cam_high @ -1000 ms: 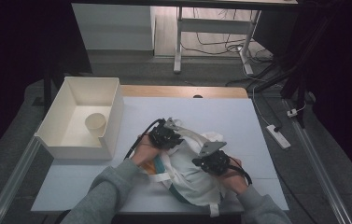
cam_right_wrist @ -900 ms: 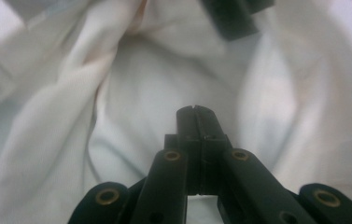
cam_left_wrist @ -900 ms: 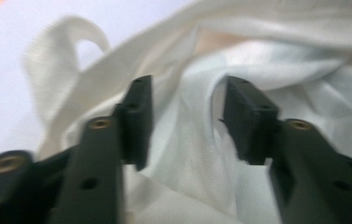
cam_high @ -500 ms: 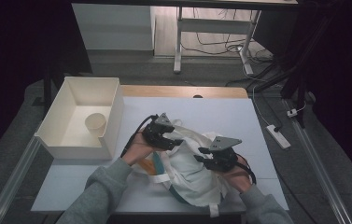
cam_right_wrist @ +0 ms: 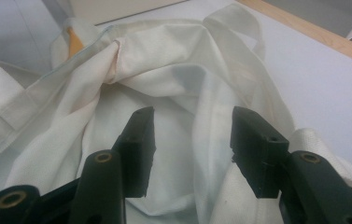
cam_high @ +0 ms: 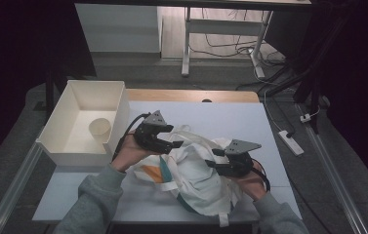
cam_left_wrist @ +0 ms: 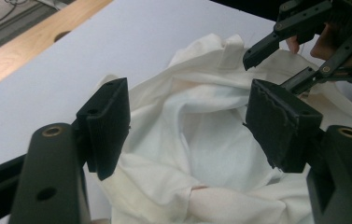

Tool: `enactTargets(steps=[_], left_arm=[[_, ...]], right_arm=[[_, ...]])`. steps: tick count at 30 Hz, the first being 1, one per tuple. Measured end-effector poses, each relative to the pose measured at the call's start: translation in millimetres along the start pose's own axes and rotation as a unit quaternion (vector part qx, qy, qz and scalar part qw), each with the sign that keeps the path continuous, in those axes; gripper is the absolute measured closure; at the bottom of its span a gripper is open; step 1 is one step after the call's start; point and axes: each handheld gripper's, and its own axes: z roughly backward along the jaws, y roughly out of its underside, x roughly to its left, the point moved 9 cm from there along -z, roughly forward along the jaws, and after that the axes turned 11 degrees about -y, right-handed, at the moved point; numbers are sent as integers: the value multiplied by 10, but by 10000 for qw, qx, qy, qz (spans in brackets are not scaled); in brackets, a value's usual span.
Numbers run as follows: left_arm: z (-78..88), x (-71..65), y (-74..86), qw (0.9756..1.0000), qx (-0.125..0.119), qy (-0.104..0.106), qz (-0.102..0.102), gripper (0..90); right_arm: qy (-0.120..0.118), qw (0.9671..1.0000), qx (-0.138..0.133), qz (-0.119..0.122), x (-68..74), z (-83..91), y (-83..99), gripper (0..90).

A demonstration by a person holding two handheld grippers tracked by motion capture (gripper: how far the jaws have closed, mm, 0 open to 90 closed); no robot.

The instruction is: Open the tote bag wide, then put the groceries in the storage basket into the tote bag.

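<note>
Grey sleeves [cam_high: 93, 197]; black grippers with ridged fingers [cam_left_wrist: 110, 123], brass screws, grey three-cornered plates.

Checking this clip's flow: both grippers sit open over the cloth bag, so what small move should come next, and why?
Probably lower the right gripper and close it on the bag rim. Both it and the left gripper have just been opening and hold nothing, while the bag's mouth lies slack beneath them.
</note>
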Motion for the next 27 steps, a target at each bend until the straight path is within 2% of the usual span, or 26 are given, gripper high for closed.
enactTargets(steps=[13,17,23,27], left_arm=[[303,234,2,9993,-156,-294,168,287],[388,320,-4,9986,-253,-382,266,283],[475,458,27,9975,-259,-544,373,282],[554,559,43,9962,-277,-732,387,283]], right_arm=[[99,9999,44,22,-18,15,16,503],[108,9999,92,2,-17,12,30,503],[215,9997,66,-62,-55,16,44,508],[276,9996,26,-99,-70,31,38,510]])
